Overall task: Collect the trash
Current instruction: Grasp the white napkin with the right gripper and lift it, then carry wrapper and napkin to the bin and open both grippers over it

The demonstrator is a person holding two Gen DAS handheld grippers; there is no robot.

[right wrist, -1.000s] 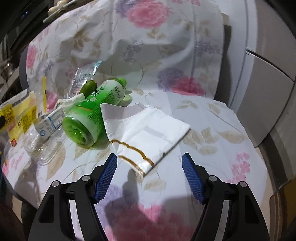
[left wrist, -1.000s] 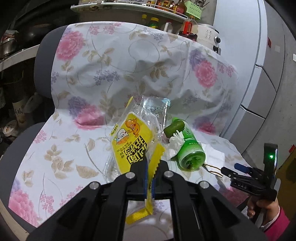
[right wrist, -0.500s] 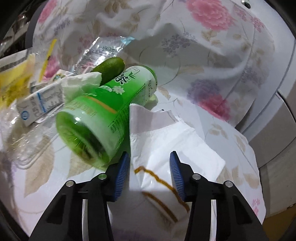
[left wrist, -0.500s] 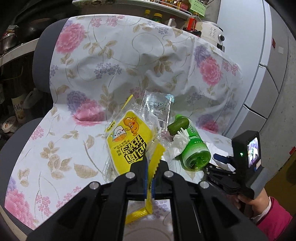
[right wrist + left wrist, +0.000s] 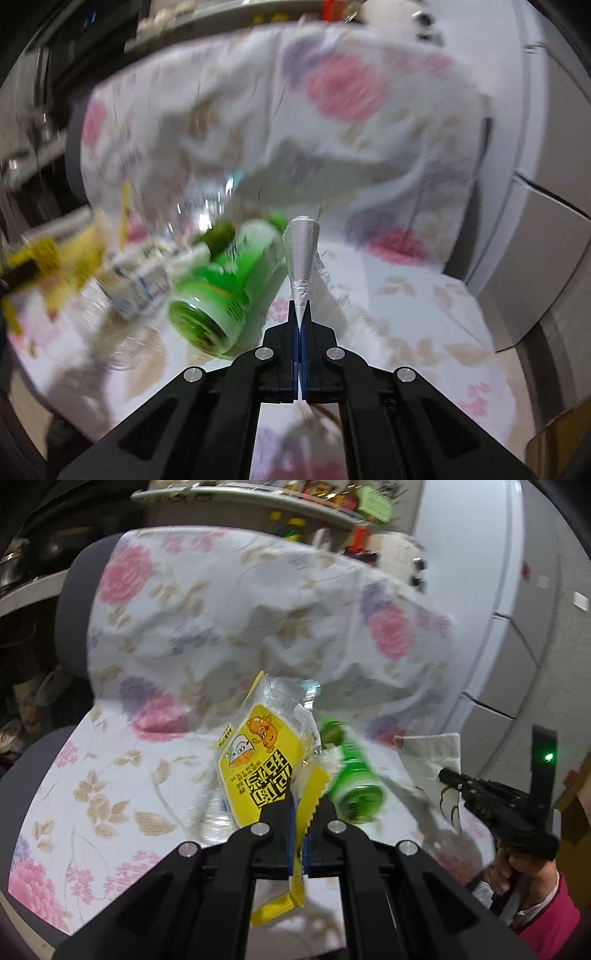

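My left gripper is shut on a yellow snack wrapper and holds it above the floral-covered chair seat. My right gripper is shut on a white paper napkin, which stands up from the jaws; it also shows lifted in the left wrist view. A green plastic bottle lies on its side on the seat, left of the napkin, also in the left wrist view. A small white carton and clear plastic wrapping lie beside the bottle.
The chair back is draped in the floral cloth. A white cabinet stands to the right. A shelf with bottles is behind the chair. Cluttered shelves are at the left.
My right gripper closed on the napkin and lifted it off the seat, pulling back from the bottle. My left gripper still holds the yellow wrapper, almost unmoved.
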